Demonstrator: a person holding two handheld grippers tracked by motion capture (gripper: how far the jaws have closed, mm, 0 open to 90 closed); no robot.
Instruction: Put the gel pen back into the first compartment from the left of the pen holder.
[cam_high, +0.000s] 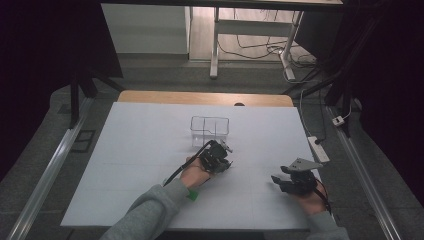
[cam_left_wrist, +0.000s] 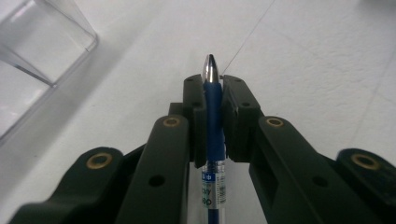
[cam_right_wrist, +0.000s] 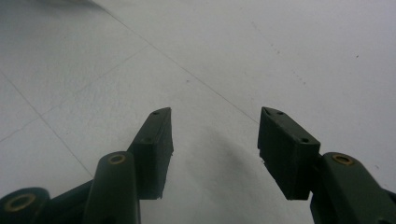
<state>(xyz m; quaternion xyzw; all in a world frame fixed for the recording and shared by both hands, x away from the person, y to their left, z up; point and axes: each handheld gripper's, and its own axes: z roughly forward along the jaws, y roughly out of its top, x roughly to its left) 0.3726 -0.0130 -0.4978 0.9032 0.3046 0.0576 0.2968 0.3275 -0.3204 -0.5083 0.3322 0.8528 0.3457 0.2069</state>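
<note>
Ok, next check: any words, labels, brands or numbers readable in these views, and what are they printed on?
Only the pen clamped in the left gripper carries print, on a white label around its clear barrel below the blue grip.
"b": the end of a word on a small blue patch; the rest is hidden.
"ry": partly cut off.
"ep": partly cut off.
No brand or number can be made out.
The clear box, the table and the right gripper carry no text.

The clear box (cam_high: 209, 131) stands just past the left gripper (cam_high: 223, 154) and blocks the way ahead. The white table (cam_high: 140, 150) lies bare around the right gripper (cam_high: 278, 181).
</note>
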